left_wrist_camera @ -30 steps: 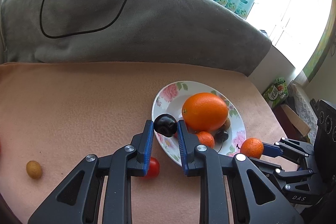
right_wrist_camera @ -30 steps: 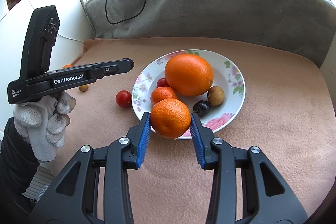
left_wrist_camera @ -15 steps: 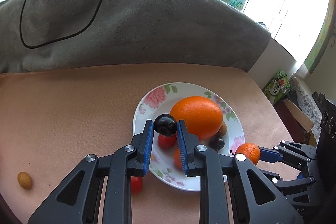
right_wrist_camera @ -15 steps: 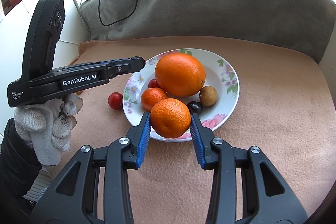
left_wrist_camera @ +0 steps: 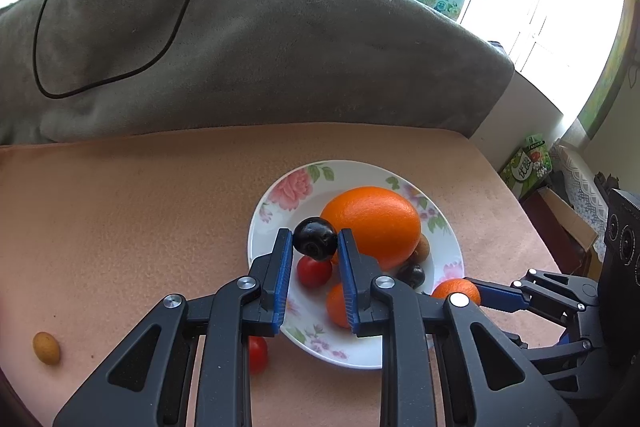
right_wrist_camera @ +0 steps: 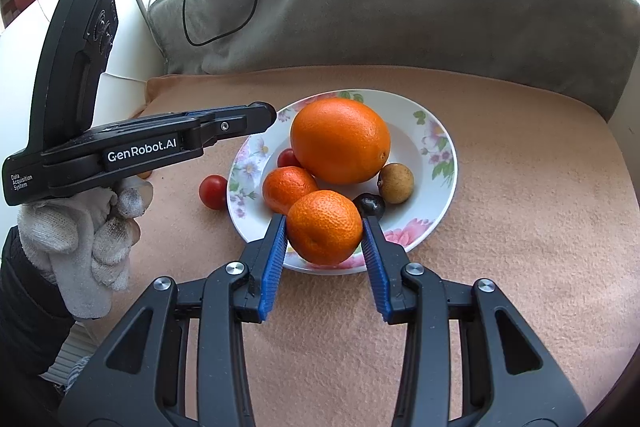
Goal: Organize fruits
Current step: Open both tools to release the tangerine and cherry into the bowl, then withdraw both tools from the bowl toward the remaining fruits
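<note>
**Over the flowered plate, two fruits are pinched**

Between the left gripper's point(left_wrist_camera: 315, 241) blue pads sits a round, shiny dark cherry point(left_wrist_camera: 315, 238), its dimpled end facing the camera. It hangs above the plate point(left_wrist_camera: 280, 195), beside the big orange point(left_wrist_camera: 372, 221). The right gripper point(right_wrist_camera: 325, 227) squeezes a bumpy tangerine point(right_wrist_camera: 324, 227) over the plate's near rim.

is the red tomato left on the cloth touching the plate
Apart. In the right wrist view a strip of bare cloth shows between the red tomato and the plate rim.
</note>
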The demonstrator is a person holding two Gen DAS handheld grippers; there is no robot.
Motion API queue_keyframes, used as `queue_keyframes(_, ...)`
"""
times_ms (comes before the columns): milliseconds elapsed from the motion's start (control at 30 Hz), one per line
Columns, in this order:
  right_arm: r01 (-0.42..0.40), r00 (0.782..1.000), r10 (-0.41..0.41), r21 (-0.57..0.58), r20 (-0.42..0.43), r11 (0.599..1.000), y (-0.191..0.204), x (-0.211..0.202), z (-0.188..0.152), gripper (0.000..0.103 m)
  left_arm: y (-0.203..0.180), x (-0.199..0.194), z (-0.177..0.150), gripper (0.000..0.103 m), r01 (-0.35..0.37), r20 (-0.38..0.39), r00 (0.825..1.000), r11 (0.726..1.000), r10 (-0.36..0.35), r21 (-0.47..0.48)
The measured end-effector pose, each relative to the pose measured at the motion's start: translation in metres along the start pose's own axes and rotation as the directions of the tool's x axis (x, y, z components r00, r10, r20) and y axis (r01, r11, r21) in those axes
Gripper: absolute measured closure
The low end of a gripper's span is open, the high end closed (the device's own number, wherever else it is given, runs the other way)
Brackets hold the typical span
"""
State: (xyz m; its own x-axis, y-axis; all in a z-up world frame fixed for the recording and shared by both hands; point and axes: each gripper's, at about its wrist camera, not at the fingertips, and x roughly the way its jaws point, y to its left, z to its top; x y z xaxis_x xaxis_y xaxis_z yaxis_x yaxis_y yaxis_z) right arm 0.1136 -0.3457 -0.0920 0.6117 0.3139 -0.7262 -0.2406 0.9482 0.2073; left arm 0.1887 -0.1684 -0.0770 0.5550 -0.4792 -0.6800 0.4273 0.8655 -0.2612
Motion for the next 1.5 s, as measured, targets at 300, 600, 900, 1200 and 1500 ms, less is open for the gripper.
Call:
queue_keyframes(300,0.012,1.000,-0.012,-0.007,0.023,1.000,0.003,-0.006,0.000,0.038,-0.004,-0.003,0.001,0.049,-0.012,0.013,1.000,1.000,0.012,0.014)
queue_keyframes(600,0.023,0.999,-0.022,-0.025,0.027,0.999,0.007,-0.008,-0.002,0.024,-0.006,-0.008,0.004,0.036,-0.058,0.022,0.998,0.998,0.058,0.013)
queue_keyframes(900,0.034,0.999,-0.033,-0.012,0.035,0.999,0.009,-0.013,-0.002,0.023,-0.007,-0.021,0.001,0.031,-0.114,0.041,0.993,0.992,0.112,0.046)
queue_keyframes(1200,0.066,0.997,-0.064,-0.031,0.051,0.997,0.021,-0.020,-0.003,0.023,-0.003,-0.037,-0.004,0.031,-0.147,0.059,0.988,0.988,0.144,0.045)
queue_keyframes(1500,0.096,0.992,-0.093,-0.035,0.084,0.995,0.033,-0.028,0.000,0.023,0.009,-0.056,-0.011,0.031,-0.203,0.072,0.977,0.979,0.200,0.030)
